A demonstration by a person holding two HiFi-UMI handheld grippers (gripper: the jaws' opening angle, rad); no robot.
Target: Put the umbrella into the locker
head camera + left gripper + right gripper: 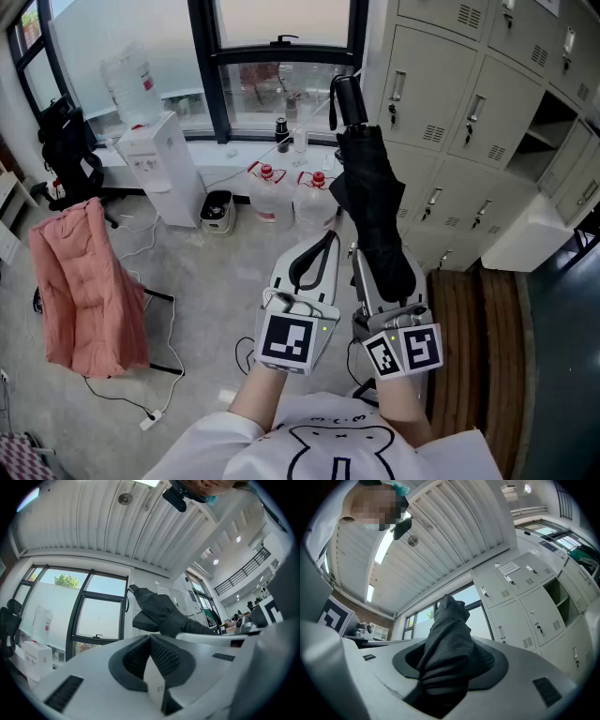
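The umbrella (373, 197) (folded, black) has its lower end hidden in the right tool (386, 270).

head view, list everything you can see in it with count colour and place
umbrella: one, black, folded, in the right tool, pointing toward the window
lockers: one bank, pale grey, right side, one compartment open
water dispenser: one, white, left of the window, bottle on top
water jugs: two, clear with red caps, floor under the window
cloth: one, pink, draped over a chair, left
office chair: one, black, far left
cables: several, white and black, floor by the cloth
left tool: one, white, shut, empty, bottom centre
right tool: one, white, shut on the umbrella
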